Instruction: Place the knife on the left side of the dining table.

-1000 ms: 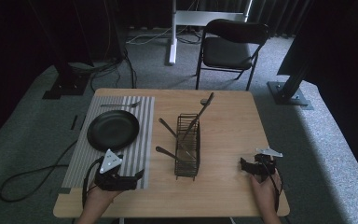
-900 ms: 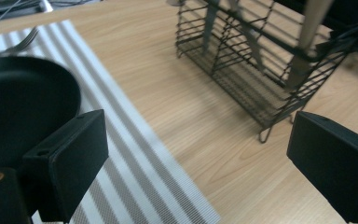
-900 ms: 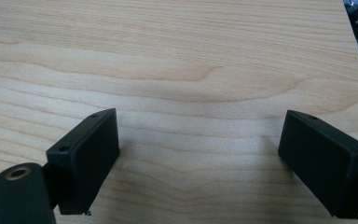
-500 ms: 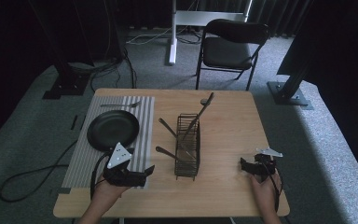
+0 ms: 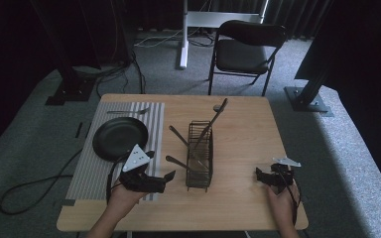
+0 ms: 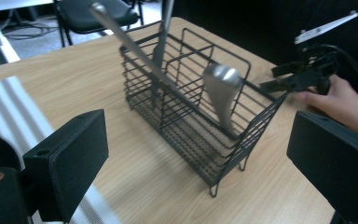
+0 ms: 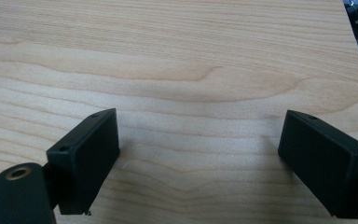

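Note:
A black wire basket [image 5: 201, 154] stands mid-table with several metal utensils leaning in it; one long handle [image 5: 216, 115] pokes out toward the back. Just left of the basket, my left gripper [image 5: 167, 179] is open and points at it. Between its jaws, the left gripper view shows the basket [image 6: 200, 116] and a spoon bowl [image 6: 221, 91] inside, with my left gripper [image 6: 200, 172] empty. My right gripper [image 5: 258, 177] rests open near the front right edge. It hovers over bare wood [image 7: 191, 70] in the right gripper view, where my right gripper [image 7: 200, 158] holds nothing.
A striped mat [image 5: 87, 171] covers the table's left side, with a black round plate [image 5: 120, 138] and a fork [image 5: 128, 111] on it. A folding chair [image 5: 245, 47] stands beyond the table. Cables [image 5: 30, 191] lie on the floor at left.
My left gripper has moved right off the mat toward the basket. The right gripper has stayed in place.

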### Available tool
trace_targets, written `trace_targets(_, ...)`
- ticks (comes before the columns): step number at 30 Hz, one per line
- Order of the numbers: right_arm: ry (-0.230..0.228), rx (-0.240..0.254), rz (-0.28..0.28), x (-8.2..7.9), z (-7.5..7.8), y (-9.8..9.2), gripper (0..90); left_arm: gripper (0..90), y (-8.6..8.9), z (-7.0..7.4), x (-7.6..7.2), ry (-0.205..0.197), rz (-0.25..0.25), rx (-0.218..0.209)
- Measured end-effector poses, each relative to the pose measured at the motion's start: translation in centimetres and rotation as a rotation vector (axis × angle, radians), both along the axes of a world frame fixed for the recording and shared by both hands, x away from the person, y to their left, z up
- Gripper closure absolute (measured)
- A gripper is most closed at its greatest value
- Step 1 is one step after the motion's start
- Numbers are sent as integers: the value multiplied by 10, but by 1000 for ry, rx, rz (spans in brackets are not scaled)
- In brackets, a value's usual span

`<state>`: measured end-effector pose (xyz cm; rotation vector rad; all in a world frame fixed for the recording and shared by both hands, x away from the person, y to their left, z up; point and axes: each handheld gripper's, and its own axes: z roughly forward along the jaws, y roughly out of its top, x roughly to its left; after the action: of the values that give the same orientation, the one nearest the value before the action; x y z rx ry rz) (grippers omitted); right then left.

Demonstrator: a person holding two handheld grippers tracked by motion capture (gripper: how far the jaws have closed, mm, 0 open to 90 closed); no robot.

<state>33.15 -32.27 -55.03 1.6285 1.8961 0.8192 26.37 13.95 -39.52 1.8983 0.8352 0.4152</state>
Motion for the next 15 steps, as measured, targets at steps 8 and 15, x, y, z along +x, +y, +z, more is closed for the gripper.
trace_targets(8,0,0,0,0,0,0,116,182,-5,1,5,-11,-4,-36)
trace_targets(15,0,0,0,0,0,0,116,354,-10,0,8,-3,-3,-75)
